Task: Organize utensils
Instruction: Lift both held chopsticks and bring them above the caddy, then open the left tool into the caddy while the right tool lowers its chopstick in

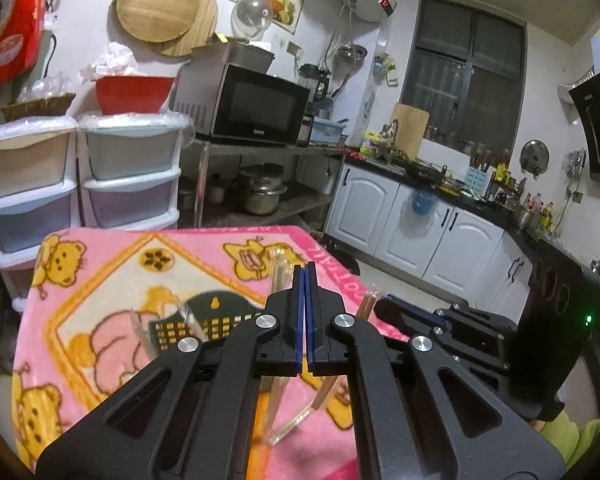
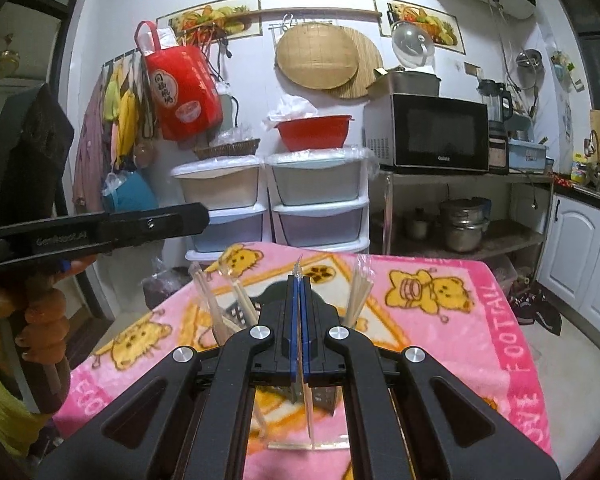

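Note:
My right gripper (image 2: 300, 280) is shut on a clear-wrapped pair of chopsticks (image 2: 309, 404); the wrapper's tip pokes up above the blue pads. The packet hangs over a black perforated holder (image 2: 276, 294) on a pink bear blanket (image 2: 440, 340). Other wrapped chopsticks (image 2: 360, 286) stand in the holder. My left gripper (image 1: 305, 270) is shut with nothing seen between its pads. A clear packet (image 1: 278, 268) rises just beside its left finger. In the left wrist view the holder (image 1: 236, 308) lies ahead, and the right gripper (image 1: 380, 307) reaches in from the right with its packet (image 1: 325, 394). The left gripper (image 2: 202, 216) hovers at upper left in the right wrist view.
Stacked plastic drawers (image 2: 316, 200) stand behind the blanket-covered table. A metal rack holds a microwave (image 1: 256, 108) and pots. White cabinets (image 1: 400, 220) line the right wall. Shoes (image 2: 536, 308) lie on the floor. A person's hand (image 2: 40, 320) grips the left tool.

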`<state>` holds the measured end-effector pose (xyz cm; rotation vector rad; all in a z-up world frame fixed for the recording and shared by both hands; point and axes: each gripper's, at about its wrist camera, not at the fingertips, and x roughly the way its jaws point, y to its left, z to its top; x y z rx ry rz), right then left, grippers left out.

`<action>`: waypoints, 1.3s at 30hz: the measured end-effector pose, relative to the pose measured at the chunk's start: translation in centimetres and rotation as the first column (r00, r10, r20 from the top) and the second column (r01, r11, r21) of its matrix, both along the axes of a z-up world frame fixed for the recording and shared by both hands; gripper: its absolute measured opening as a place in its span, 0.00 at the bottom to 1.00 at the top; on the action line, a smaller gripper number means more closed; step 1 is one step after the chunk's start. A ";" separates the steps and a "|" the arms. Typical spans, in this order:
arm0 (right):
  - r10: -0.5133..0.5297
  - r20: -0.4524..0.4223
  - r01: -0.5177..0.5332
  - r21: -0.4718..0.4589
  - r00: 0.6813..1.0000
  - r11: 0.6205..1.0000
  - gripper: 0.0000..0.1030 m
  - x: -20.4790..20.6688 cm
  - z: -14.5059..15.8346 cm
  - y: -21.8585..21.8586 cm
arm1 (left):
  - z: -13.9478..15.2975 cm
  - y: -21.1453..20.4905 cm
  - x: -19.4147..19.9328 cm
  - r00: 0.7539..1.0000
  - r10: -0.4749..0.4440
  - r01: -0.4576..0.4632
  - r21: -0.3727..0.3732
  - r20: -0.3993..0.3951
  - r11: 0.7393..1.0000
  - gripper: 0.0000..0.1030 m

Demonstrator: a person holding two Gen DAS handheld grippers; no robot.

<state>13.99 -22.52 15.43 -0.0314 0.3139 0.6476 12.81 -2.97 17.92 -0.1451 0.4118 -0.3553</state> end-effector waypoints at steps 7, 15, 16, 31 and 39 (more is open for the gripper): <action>-0.005 0.020 0.005 0.012 1.000 1.000 0.01 0.4 1.0 0.4 | 0.5 0.0 1.0 1.000 0.008 -0.008 0.010 0.000 1.000 0.00; -0.001 -0.015 0.001 0.027 1.000 1.000 0.01 1.6 0.0 0.9 | -4.9 2.9 -1.8 0.994 0.062 -0.061 0.010 -0.092 0.998 0.53; 0.003 -0.020 -0.003 0.029 1.000 1.000 0.01 1.7 0.0 1.0 | -5.3 3.2 -2.0 0.992 0.069 -0.068 0.011 -0.105 0.998 0.53; 0.004 0.046 -0.007 0.063 0.999 0.998 0.01 4.2 3.3 3.1 | -9.4 6.4 0.0 0.966 0.136 -0.140 -0.003 -0.219 0.990 0.53; -0.021 0.056 0.015 0.107 0.998 0.994 0.01 6.4 4.4 3.2 | -9.4 7.4 1.8 0.958 0.178 -0.182 0.007 -0.224 0.983 0.53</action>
